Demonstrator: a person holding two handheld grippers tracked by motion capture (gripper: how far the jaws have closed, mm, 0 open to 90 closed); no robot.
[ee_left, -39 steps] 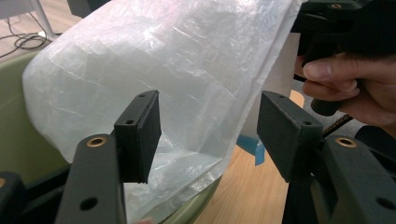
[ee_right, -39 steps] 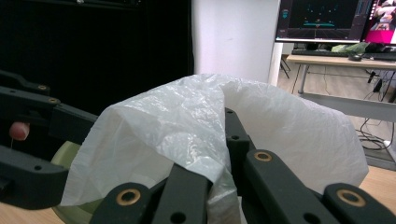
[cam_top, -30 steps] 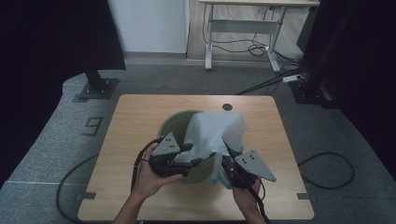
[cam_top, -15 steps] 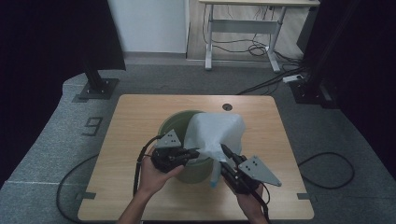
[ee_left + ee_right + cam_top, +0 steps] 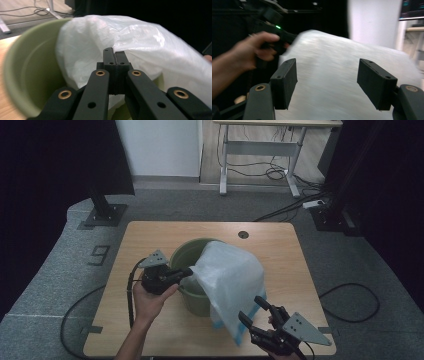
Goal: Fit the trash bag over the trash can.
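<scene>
Over green bin, bag draped rim-to-table

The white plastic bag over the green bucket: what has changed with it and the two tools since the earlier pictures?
The left tool has closed on the white plastic bag at the rim of the green bucket. The right tool, which was at the bag's near side, has just been opening; it has let go and drawn back toward the table's near edge. The bucket stayed in place, the bag draped over it.
</scene>
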